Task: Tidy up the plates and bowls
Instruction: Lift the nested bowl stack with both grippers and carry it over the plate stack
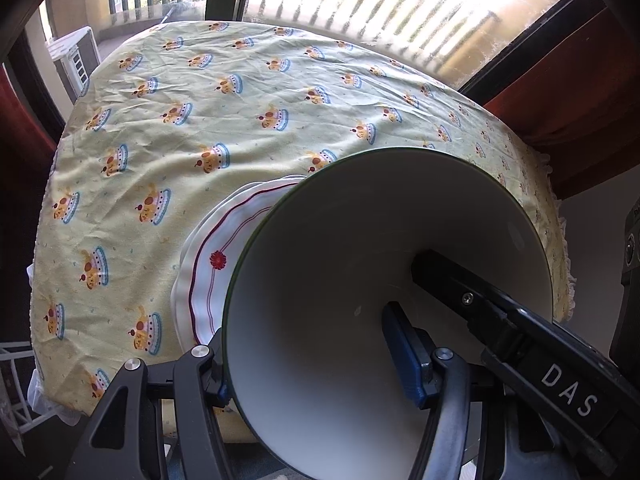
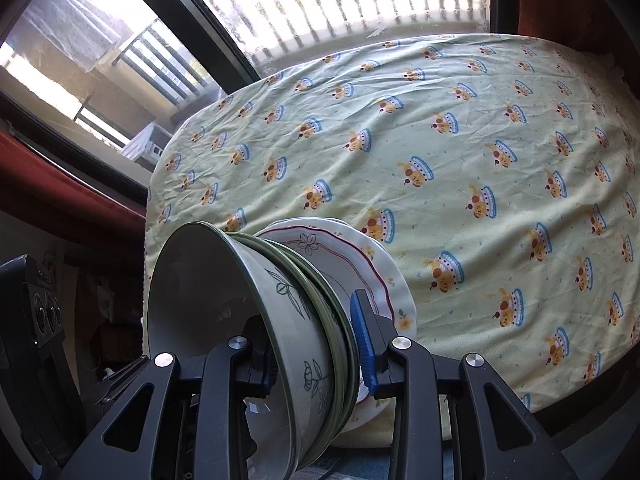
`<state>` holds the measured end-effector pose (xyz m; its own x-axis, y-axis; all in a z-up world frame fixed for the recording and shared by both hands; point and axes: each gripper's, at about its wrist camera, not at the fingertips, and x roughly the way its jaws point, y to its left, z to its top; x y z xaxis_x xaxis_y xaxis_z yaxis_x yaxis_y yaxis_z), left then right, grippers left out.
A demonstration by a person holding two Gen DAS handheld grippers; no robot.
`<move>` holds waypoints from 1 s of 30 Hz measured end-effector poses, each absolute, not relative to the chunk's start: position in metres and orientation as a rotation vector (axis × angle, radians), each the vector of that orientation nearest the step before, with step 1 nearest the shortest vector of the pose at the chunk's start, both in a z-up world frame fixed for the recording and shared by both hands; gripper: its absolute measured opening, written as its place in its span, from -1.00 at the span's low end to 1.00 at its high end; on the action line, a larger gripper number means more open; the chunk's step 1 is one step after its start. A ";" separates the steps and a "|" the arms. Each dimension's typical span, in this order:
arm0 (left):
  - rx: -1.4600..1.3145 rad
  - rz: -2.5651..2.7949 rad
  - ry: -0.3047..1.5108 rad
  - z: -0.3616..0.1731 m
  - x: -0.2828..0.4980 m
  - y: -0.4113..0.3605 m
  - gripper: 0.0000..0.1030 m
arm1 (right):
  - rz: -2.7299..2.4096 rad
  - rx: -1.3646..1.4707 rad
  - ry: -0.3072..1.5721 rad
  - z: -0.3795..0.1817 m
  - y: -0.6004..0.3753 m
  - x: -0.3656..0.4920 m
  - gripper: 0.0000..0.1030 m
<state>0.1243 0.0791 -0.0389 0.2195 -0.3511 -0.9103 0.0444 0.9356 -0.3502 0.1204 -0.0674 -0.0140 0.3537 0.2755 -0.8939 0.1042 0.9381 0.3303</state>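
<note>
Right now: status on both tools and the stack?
Left tool, right tool both shut on bowl stack. Plates under it. Tablecloth ahead bare.

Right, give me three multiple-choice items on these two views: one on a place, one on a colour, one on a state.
1. Where is the blue-padded finger of the left tongs?
A. inside a glass cup
B. inside the white ceramic bowl with a dark green rim
C. on a metal rack

2. What colour is the line ringing the scalloped white plate?
A. blue
B. black
C. dark red

3. What state are the right tongs in?
A. shut across the bowl's wall
B. open with nothing between them
C. shut on a spoon

Answers:
1. B: the blue pad lies against the bowl's white inside.
2. C: a dark red line follows the plate's wavy edge.
3. A: one finger is inside the bowl and the blue pad presses from outside.
</note>
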 end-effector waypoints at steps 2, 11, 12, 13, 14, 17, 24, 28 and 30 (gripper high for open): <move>-0.272 -0.285 1.335 -0.042 0.126 0.086 0.20 | 0.108 0.359 1.217 -0.017 -0.058 0.121 -0.32; -0.292 -0.328 1.421 -0.065 0.135 0.103 0.20 | 0.048 0.358 1.272 -0.033 -0.036 0.128 -0.32; -0.293 -0.332 1.428 -0.068 0.137 0.102 0.20 | 0.041 0.356 1.279 -0.035 -0.036 0.129 -0.32; -0.295 -0.335 1.434 -0.070 0.139 0.102 0.20 | 0.035 0.355 1.284 -0.037 -0.036 0.131 -0.32; -0.295 -0.336 1.440 -0.071 0.140 0.101 0.20 | 0.030 0.353 1.290 -0.038 -0.036 0.132 -0.32; -0.278 -0.338 1.437 -0.071 0.145 0.099 0.18 | 0.021 0.353 1.305 -0.043 -0.038 0.137 -0.32; -0.172 -0.337 1.384 -0.067 0.151 0.085 0.13 | 0.000 0.378 1.314 -0.048 -0.047 0.146 -0.31; -0.105 -0.348 1.361 -0.067 0.146 0.078 0.14 | -0.027 0.411 1.310 -0.053 -0.050 0.141 -0.21; -0.095 -0.358 1.342 -0.068 0.143 0.080 0.15 | -0.046 0.420 1.306 -0.054 -0.049 0.136 -0.15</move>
